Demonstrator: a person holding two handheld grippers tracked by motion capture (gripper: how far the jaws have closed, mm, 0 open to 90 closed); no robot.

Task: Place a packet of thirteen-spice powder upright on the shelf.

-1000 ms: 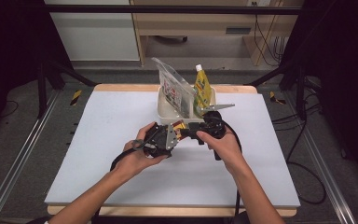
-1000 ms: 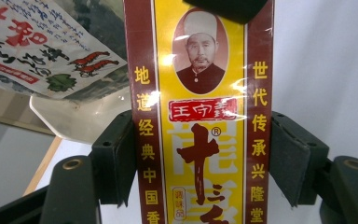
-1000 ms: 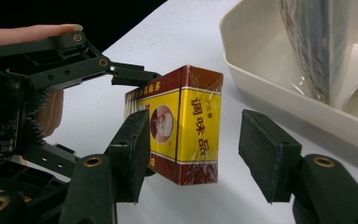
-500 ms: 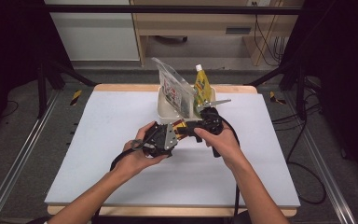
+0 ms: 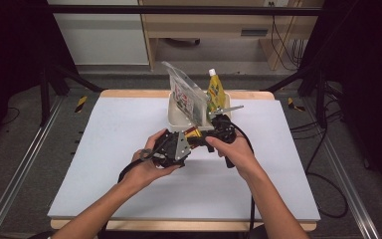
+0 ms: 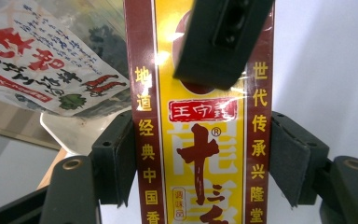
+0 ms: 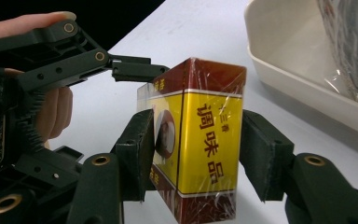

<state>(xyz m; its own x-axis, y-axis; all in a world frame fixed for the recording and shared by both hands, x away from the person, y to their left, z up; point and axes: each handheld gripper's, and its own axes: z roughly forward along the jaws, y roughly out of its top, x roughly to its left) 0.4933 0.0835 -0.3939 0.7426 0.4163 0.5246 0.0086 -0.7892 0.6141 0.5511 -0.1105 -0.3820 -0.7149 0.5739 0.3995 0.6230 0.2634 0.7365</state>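
Item: yellow-and-maroon wrapped seasoning box (image 7: 198, 135), clamped by my left gripper (image 6: 203, 163) as a handover. My right gripper (image 7: 193, 154) straddles it, jaws just closing, one pad touching, not yet gripping. Cream plastic tray (image 7: 307, 88) beyond fingertips.

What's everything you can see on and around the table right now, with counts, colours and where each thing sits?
Spice box: one, yellow and dark red, between both grippers at table centre.
Tub: one, cream, far middle of table.
Clear printed bag: one, standing in the tub.
Yellow pouch: one, white cap, in the tub.
Table: one, white top, wood edge.
Left gripper: black, shut on the box.
Right gripper: black, jaws just closing, either side of the box.
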